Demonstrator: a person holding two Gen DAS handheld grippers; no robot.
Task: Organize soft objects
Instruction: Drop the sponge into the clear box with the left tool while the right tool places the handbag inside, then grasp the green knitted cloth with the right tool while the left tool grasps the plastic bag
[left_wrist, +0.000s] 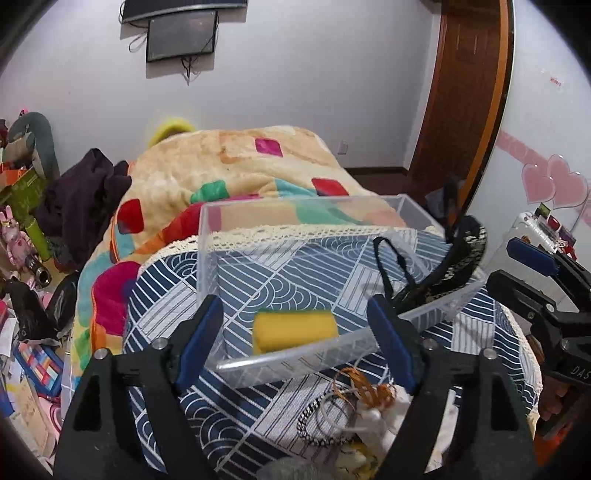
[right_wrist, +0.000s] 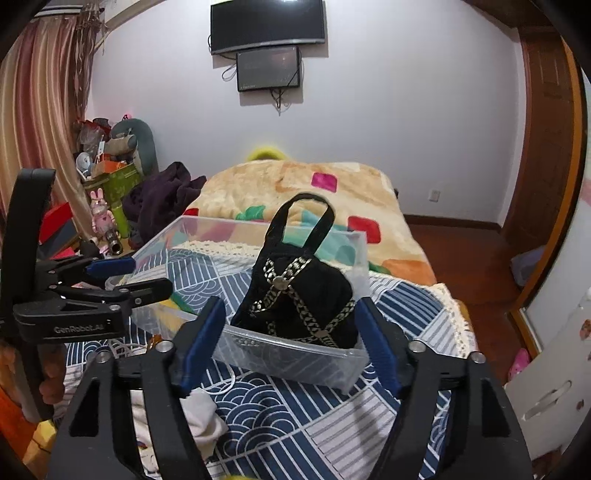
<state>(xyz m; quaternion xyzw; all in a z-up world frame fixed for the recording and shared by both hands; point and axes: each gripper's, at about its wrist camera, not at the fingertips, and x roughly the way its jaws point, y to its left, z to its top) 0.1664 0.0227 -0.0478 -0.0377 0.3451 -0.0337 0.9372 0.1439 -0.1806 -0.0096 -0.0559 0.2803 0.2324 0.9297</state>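
A clear plastic bin (left_wrist: 236, 363) stands on a blue patterned cloth. A yellow sponge (left_wrist: 294, 329) lies inside it near the front wall. A black fabric bag (right_wrist: 301, 302) with silver chain trim sits upright in the bin's right end; it also shows in the left wrist view (left_wrist: 458, 258). My left gripper (left_wrist: 295, 343) is open and empty, hovering in front of the bin with the sponge seen between its fingers. My right gripper (right_wrist: 291, 343) is open and empty, its fingers either side of the bag, just in front of the bin (right_wrist: 295, 360).
Loose items lie on the cloth in front of the bin: a striped hair band (left_wrist: 321, 424), orange cord (left_wrist: 369, 391) and white cloth (right_wrist: 203, 417). A bed with a colourful blanket (left_wrist: 229, 166) lies behind. Clutter fills the floor at left (left_wrist: 29, 295).
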